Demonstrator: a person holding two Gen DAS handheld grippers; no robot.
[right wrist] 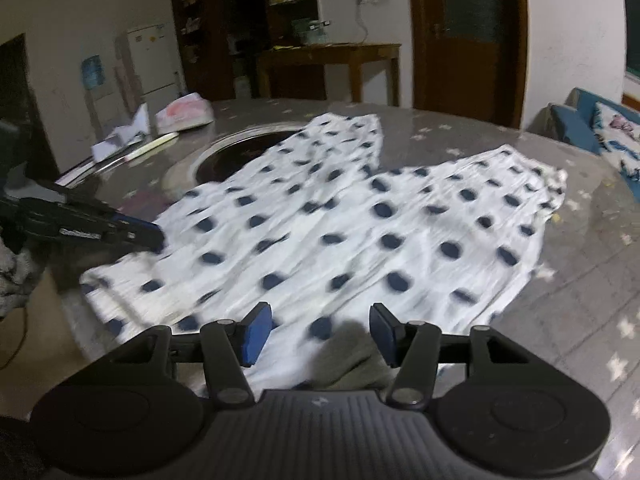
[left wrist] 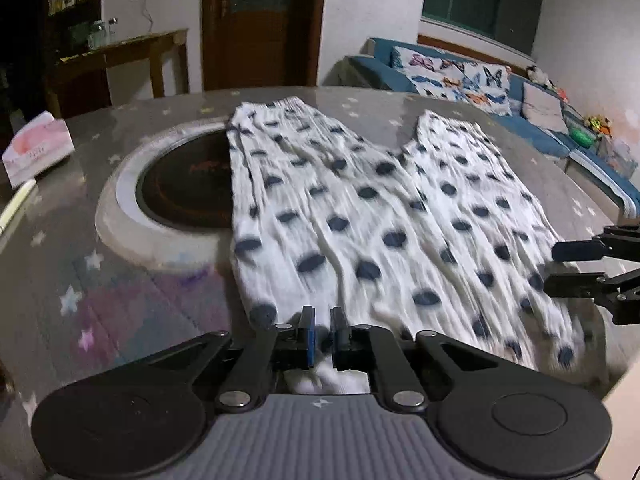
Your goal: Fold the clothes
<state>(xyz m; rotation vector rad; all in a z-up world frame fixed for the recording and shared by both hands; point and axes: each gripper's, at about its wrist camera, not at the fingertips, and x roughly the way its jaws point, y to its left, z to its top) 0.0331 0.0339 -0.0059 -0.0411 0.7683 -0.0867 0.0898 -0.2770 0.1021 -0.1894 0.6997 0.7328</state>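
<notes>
White trousers with dark blue dots [left wrist: 360,220] lie spread on the round grey table [left wrist: 80,280], legs pointing away, waist near me. My left gripper [left wrist: 322,332] is shut on the near waist edge of the trousers, with white cloth bunched between its blue pads. It also shows in the right wrist view [right wrist: 152,236] at the trousers' left edge. My right gripper [right wrist: 320,332] is open, its jaws wide apart just above the near edge of the trousers [right wrist: 380,232]. It also shows in the left wrist view [left wrist: 560,268] at the right side of the cloth.
A round black hotplate [left wrist: 184,188] is sunk into the table, partly under one trouser leg. A pink tissue pack [left wrist: 38,148] and papers [right wrist: 124,136] lie at the table's far left. A blue sofa [left wrist: 520,112] stands to the right, a wooden side table [right wrist: 332,60] behind.
</notes>
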